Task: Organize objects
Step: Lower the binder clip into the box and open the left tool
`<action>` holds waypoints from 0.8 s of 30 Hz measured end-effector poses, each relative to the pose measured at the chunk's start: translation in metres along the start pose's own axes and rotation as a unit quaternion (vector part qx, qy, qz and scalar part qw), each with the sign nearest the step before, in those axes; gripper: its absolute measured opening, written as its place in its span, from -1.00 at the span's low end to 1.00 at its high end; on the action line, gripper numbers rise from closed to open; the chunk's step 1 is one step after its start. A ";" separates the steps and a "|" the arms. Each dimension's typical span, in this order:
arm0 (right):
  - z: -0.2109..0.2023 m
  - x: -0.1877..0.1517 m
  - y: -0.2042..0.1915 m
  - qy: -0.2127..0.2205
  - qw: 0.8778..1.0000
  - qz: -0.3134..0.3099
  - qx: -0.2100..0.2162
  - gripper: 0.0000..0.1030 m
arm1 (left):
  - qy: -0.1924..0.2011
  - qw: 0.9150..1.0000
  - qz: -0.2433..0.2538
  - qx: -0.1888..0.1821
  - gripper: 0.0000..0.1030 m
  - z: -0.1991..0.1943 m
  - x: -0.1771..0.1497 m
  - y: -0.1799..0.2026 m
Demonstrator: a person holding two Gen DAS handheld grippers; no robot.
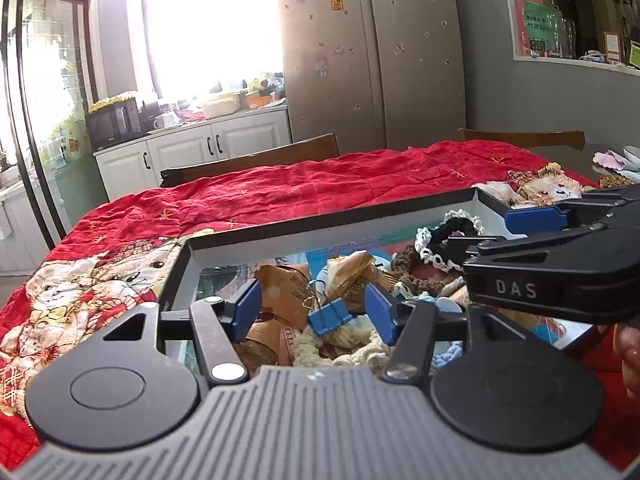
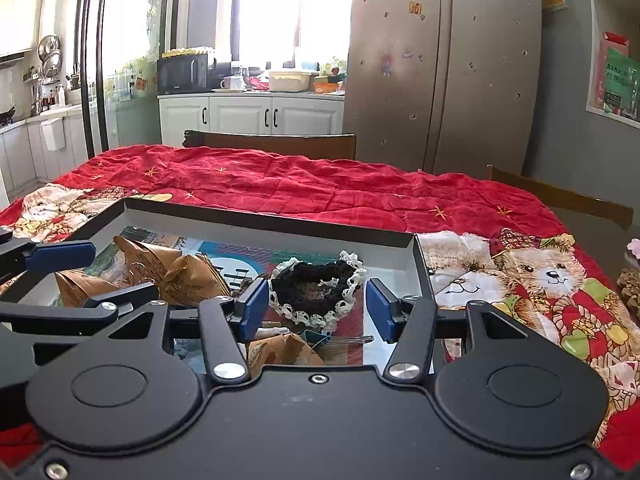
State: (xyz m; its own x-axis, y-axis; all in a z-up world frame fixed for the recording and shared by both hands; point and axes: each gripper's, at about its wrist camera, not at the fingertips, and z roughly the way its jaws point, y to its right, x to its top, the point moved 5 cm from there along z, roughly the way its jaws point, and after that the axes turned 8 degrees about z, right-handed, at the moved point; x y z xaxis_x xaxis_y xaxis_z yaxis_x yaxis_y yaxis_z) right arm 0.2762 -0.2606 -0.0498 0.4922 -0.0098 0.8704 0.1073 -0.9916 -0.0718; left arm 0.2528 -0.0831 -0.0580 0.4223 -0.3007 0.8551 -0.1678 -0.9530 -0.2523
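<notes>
Inside the black-rimmed tray, a blue binder clip is seen lying loose between the parted jaws of the left gripper. The right gripper is likewise held open, nothing clamped, before a black lace-edged scrunchie farther in the tray. Brown paper packets are shown left of the scrunchie.

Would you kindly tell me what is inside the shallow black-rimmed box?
The box holds brown paper packets, a black lace-trimmed scrunchie, a blue binder clip and cream yarn. Its printed floor is mostly covered.
</notes>
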 end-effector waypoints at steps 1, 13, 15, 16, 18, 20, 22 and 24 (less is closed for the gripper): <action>-0.001 0.000 0.000 0.001 1.000 0.001 0.000 0.02 | 0.002 1.000 -0.001 0.001 0.43 -0.001 0.000 -0.001; -0.023 0.002 -0.004 0.010 1.000 0.008 0.011 0.04 | 0.010 1.000 -0.012 0.011 0.54 -0.018 0.002 -0.011; -0.027 0.002 -0.003 0.011 1.000 0.010 0.012 0.04 | 0.010 1.000 -0.015 0.013 0.54 -0.020 0.002 -0.013; -0.029 0.002 -0.003 0.012 1.000 0.011 0.013 0.05 | 0.010 1.000 -0.016 0.014 0.54 -0.022 0.001 -0.014; -0.034 0.002 -0.004 0.013 1.000 0.013 0.014 0.07 | 0.008 1.000 -0.019 0.016 0.55 -0.024 0.000 -0.016; -0.040 0.003 -0.006 0.014 1.000 0.014 0.015 0.10 | 0.006 1.000 -0.023 0.016 0.57 -0.027 -0.001 -0.019; -0.046 0.002 -0.008 0.014 1.000 0.013 0.016 0.12 | 0.006 1.000 -0.025 0.017 0.59 -0.030 -0.001 -0.020; -0.053 0.002 -0.010 0.015 1.000 0.012 0.015 0.15 | 0.006 0.999 -0.027 0.018 0.61 -0.035 -0.001 -0.022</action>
State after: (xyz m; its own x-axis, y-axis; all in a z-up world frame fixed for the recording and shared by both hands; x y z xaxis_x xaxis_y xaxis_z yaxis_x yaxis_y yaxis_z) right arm 0.2305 -0.2574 -0.0215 0.4692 -0.0374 0.8823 0.1219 -0.9868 -0.1067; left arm 0.2252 -0.0605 -0.0377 0.4190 -0.2483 0.8734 -0.1120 -0.9687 -0.2216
